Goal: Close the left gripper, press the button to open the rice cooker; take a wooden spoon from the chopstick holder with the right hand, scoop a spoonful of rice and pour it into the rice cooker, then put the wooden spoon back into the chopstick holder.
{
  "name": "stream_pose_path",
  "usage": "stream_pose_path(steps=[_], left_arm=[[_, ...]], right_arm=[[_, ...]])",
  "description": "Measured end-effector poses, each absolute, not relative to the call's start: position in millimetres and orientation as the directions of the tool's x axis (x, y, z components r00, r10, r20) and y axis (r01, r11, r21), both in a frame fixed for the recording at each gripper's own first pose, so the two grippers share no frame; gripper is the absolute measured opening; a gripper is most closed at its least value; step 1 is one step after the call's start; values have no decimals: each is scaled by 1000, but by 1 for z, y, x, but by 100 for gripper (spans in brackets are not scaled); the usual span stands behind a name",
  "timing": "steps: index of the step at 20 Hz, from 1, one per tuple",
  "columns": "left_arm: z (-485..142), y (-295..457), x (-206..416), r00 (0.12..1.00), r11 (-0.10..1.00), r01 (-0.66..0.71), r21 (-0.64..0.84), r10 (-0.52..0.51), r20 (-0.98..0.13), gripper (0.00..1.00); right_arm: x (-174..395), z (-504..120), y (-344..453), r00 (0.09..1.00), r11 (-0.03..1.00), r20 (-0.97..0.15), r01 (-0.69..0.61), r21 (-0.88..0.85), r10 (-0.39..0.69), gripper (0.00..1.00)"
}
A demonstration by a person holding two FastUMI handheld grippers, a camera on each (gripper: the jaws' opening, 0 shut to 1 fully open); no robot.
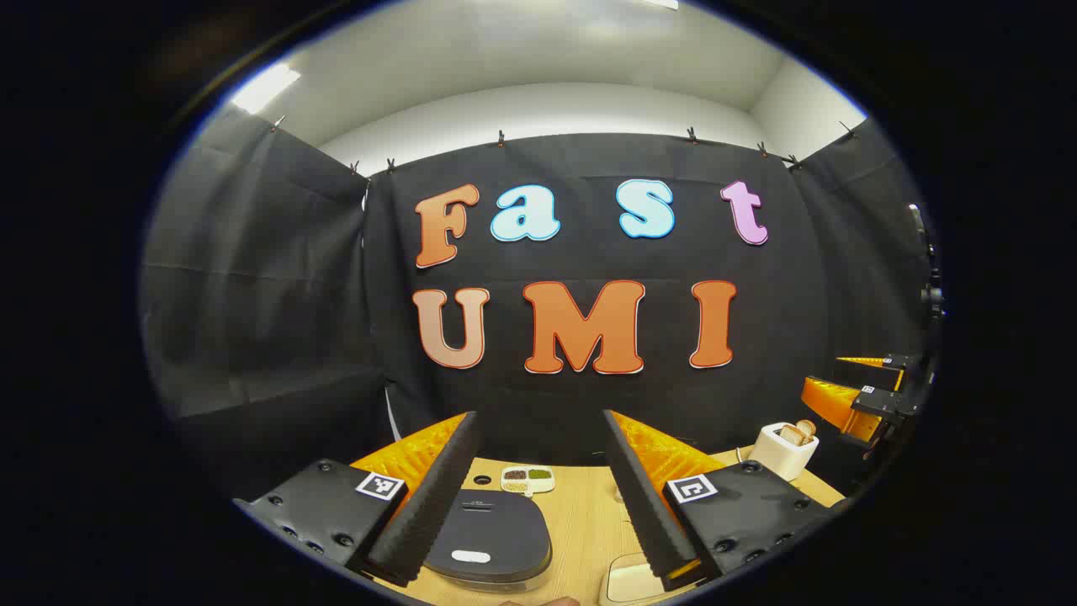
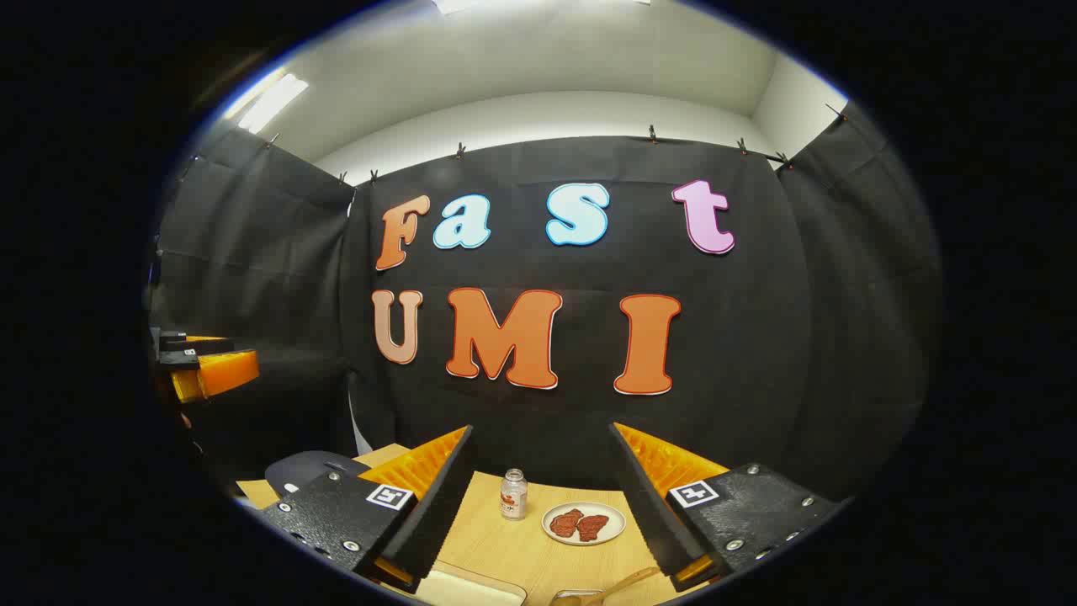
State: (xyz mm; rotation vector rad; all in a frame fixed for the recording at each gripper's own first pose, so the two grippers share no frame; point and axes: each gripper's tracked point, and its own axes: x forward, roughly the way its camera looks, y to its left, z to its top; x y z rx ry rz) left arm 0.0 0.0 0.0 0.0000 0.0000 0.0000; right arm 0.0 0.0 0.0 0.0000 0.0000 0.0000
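Both grippers hang up above the table (image 1: 580, 522) with their fingers spread wide, nothing between them. In the left gripper view, the left gripper (image 1: 543, 438) frames the rice cooker (image 1: 488, 526), lid down, its pale button (image 1: 471, 556) near the front edge; the cooker's front is cut off at the bottom. Behind it sits a small split dish (image 1: 527, 479) of what looks like beans or grains, too small to tell. Off to the right is the white chopstick holder (image 1: 782, 450) with wooden handles poking out, spoon not clearly made out. The right gripper (image 1: 850, 391) shows at the far right edge, partly cut off. In the right gripper view, that gripper (image 2: 543, 450) frames a little jar (image 2: 513, 494) and a plate (image 2: 584, 523) with reddish pieces; something wooden (image 2: 606, 585) peeks in at the bottom, mostly cropped.
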Motion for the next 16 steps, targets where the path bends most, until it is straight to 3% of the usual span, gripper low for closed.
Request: stream_pose_path(steps=[16], left_arm=[[-6, 9, -1, 1000, 1000, -11, 4, 11, -17, 100]], right_arm=[[4, 6, 5, 1000, 999, 10, 6, 37, -6, 95]])
